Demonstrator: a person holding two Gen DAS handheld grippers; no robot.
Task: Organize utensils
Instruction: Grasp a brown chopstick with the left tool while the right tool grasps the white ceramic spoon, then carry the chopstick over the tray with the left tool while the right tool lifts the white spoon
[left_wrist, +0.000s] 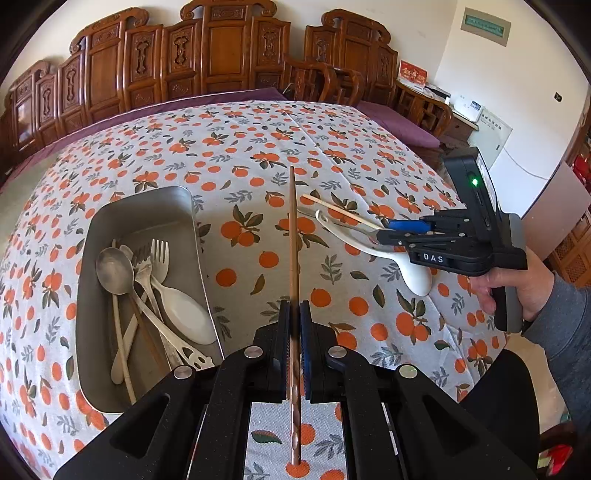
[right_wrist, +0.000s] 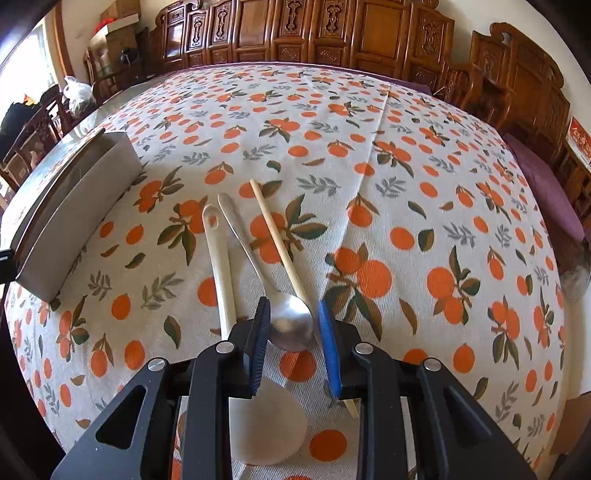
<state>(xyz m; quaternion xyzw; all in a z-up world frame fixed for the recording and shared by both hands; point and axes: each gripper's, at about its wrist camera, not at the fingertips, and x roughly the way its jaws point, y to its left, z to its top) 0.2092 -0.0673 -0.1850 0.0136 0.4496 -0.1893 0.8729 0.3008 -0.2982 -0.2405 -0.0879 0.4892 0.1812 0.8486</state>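
Observation:
My left gripper (left_wrist: 294, 309) is shut on a brown chopstick (left_wrist: 293, 229) that points away over the tablecloth. To its left, a metal tray (left_wrist: 147, 206) holds several spoons, forks and a chopstick. At the right, my right gripper (left_wrist: 382, 232) hovers low over three loose utensils: a white spoon (left_wrist: 413, 275), a metal spoon (left_wrist: 332, 218) and a pale chopstick (left_wrist: 340, 210). In the right wrist view the right gripper (right_wrist: 292, 302) is open, and the metal spoon's bowl (right_wrist: 291, 326) lies between its fingers without being pressed. The white spoon (right_wrist: 218, 251) lies to the left and the pale chopstick (right_wrist: 273, 229) runs under the right finger.
The table wears a cloth printed with oranges (right_wrist: 369, 166). The tray (right_wrist: 74, 206) sits to the left of the loose utensils. Carved wooden chairs (left_wrist: 221, 55) and a purple cushion (left_wrist: 399, 122) line the far side. A hand in a grey sleeve (left_wrist: 517, 288) holds the right gripper.

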